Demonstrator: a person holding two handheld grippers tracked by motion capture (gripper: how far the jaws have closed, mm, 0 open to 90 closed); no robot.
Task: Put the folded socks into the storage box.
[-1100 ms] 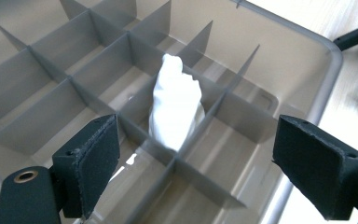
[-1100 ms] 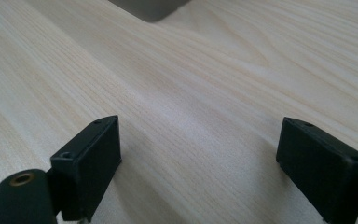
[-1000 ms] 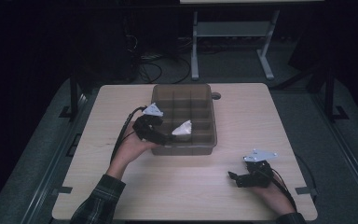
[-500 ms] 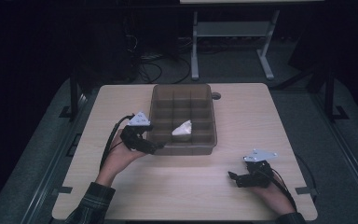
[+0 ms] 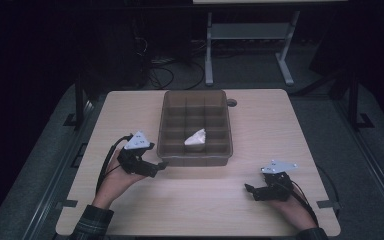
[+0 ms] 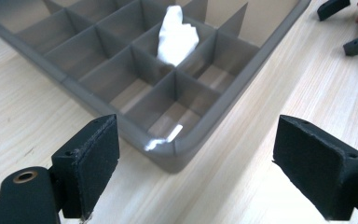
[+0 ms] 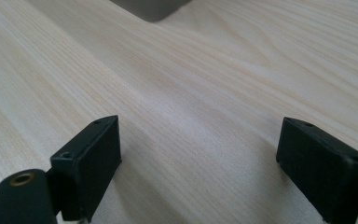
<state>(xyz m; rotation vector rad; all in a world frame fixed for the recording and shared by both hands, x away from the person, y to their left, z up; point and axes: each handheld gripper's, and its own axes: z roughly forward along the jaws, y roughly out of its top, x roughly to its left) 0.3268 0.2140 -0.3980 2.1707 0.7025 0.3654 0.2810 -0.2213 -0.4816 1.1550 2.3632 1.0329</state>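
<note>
Jaws on the left gripper (image 5: 152, 166) stand wide with nothing between them, parked just off the near left corner of the grey divider tray (image 5: 166, 125). Looks to me like the drop-off part is done: the crumpled white tissue (image 5: 196, 138) sits in a middle compartment toward the near side of the tray, touching no gripper. The right gripper (image 5: 253, 190) is gaping just as wide and empty, resting low over the bare wood well off to the tray's right. I can't spot anything else lying around to sort, so there may be little left. Everything sits on a pale wooden table (image 5: 260, 115), and the room beyond is dark, with cables and a light metal stand on the floor behind.
</note>
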